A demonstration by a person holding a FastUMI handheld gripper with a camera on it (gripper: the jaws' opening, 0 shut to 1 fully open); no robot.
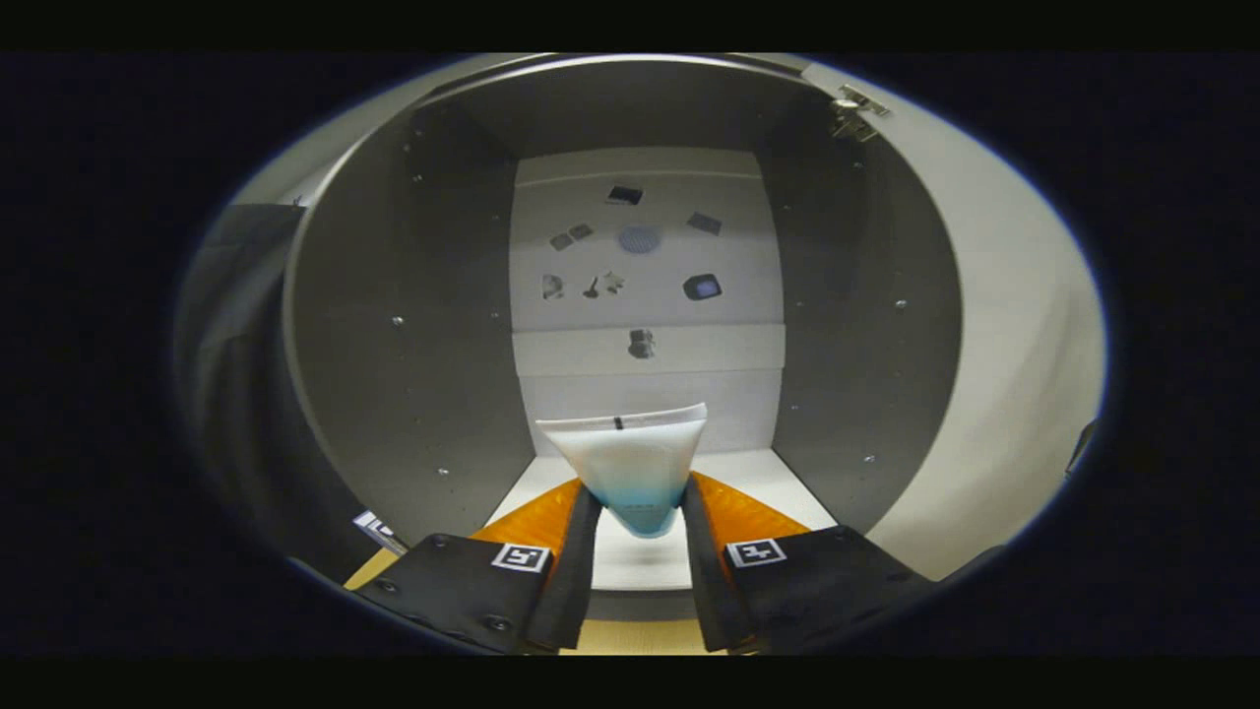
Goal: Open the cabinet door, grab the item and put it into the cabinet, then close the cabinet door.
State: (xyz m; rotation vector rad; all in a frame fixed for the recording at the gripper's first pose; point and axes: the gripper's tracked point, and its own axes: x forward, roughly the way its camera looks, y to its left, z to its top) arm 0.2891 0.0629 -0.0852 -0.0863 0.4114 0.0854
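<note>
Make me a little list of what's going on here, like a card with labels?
place: inside an open cabinet
door: open, swung off to the right
held thing: a squeeze tube, white fading to blue
gripper: both fingers pressing on the tube
back wall: small dark marks and holes
shelf floor: pale, just below the tube
step left: let go, then close the door

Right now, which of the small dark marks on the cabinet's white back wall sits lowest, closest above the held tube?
The lone grey mark, alone on the white back wall, directly above the white, blue-tinted tube clamped in the gripper; the rest cluster higher.
</note>
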